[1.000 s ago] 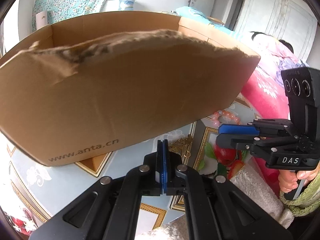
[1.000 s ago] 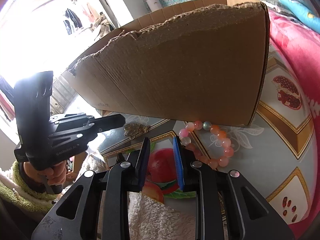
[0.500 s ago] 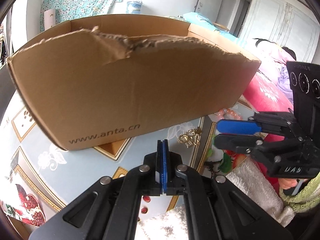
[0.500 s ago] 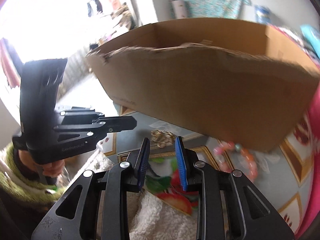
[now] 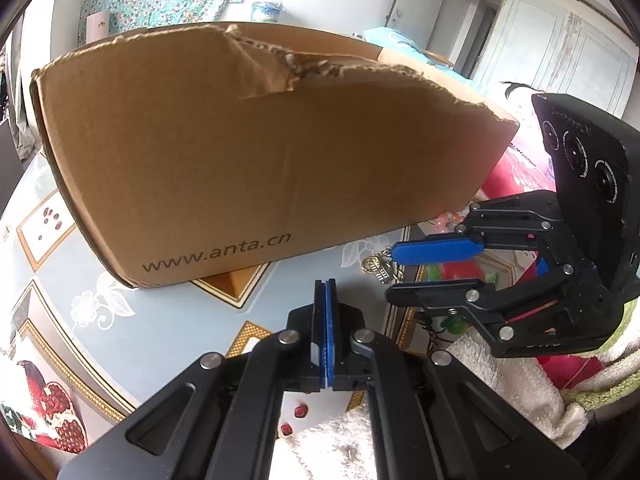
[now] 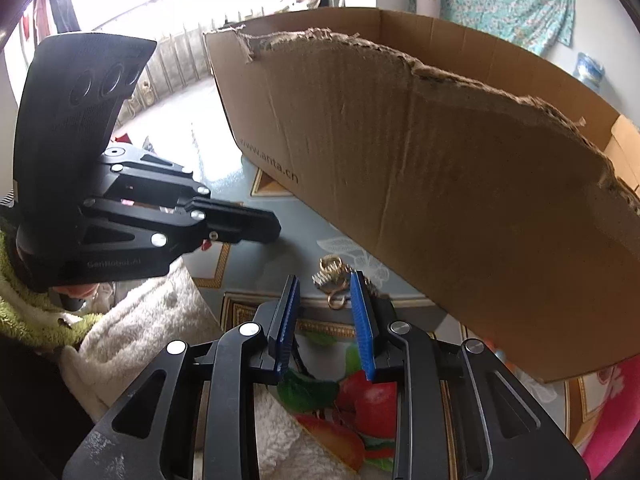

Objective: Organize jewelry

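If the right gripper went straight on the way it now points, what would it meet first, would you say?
Most likely the gold jewelry piece lying on the tablecloth, which sits just beyond the right gripper and in line with its open gap. The cardboard box stands behind it; depth is uncertain.

Box (image 5: 240, 160): matt brown corrugated cardboard, ragged torn rim.
Table (image 5: 168, 320): glossy printed covering.
Jewelry (image 6: 334, 276): shiny gold metal.
Sleeve (image 6: 132, 320): fluffy cloth.

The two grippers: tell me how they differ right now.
The left gripper is shut, its blue fingers pressed together with nothing between them; the right gripper stands partly open. The left gripper points at bare tablecloth; the right gripper points at the gold jewelry beside the cardboard box. Both are black and hold nothing.
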`<act>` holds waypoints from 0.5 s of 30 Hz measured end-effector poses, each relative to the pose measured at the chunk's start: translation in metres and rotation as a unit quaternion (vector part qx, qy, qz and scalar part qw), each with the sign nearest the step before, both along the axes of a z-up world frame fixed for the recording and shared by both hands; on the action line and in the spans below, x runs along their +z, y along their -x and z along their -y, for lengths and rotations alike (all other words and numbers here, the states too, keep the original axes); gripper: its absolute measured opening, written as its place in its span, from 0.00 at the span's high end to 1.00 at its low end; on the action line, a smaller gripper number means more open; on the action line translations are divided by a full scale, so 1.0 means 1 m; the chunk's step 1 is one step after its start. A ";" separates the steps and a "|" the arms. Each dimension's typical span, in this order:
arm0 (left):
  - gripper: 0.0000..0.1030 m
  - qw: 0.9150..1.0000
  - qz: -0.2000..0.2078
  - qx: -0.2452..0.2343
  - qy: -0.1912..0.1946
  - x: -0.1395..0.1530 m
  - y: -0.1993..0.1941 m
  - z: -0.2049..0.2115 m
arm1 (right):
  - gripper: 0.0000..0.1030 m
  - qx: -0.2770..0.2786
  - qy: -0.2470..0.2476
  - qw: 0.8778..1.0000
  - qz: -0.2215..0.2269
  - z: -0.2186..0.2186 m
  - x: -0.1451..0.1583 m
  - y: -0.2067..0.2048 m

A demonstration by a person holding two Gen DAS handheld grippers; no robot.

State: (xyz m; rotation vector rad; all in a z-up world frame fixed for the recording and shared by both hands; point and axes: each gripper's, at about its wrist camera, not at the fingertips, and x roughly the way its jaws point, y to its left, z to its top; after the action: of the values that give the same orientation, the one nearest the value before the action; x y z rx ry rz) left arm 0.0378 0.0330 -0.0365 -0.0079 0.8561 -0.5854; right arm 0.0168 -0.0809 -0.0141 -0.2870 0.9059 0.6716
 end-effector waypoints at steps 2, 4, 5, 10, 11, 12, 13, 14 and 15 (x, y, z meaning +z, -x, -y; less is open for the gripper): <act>1.00 1.000 0.000 -0.001 0.004 0.000 0.000 -0.001 | 0.75 -0.002 0.004 1.000 -0.006 0.001 0.002 0.000; 1.00 1.000 0.000 -0.001 0.006 0.000 0.001 -0.005 | 0.75 0.001 0.015 1.000 -0.001 -0.002 0.002 0.001; 1.00 1.000 0.000 -0.002 0.006 0.000 0.001 -0.006 | 0.75 0.002 0.021 1.000 0.005 -0.005 0.002 0.000; 1.00 1.000 0.001 -0.005 0.006 0.000 0.001 -0.007 | 0.75 0.005 0.029 0.999 0.014 -0.015 -0.004 -0.004; 1.00 1.000 0.001 -0.005 0.007 0.000 0.001 -0.007 | 0.75 0.006 0.029 0.999 0.012 -0.016 -0.005 -0.005; 1.00 1.000 0.001 -0.005 0.008 0.000 0.001 -0.008 | 0.75 0.006 0.030 0.999 0.008 -0.017 -0.006 -0.007; 1.00 1.000 0.001 -0.005 0.008 0.000 0.001 -0.008 | 0.76 0.006 0.031 0.999 0.004 -0.018 -0.006 -0.007; 1.00 1.000 0.001 -0.005 0.008 -0.001 0.001 -0.008 | 0.76 0.007 0.034 0.999 0.000 -0.019 -0.006 -0.007; 1.00 1.000 0.001 -0.005 0.009 -0.001 0.001 -0.008 | 0.77 0.008 0.037 0.999 -0.003 -0.019 -0.006 -0.007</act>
State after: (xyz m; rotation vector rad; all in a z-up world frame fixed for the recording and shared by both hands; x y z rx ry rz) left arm 0.0370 0.0409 -0.0376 -0.0186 0.8488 -0.6019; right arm 0.0235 -0.0617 -0.0203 -0.3588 0.9361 0.6542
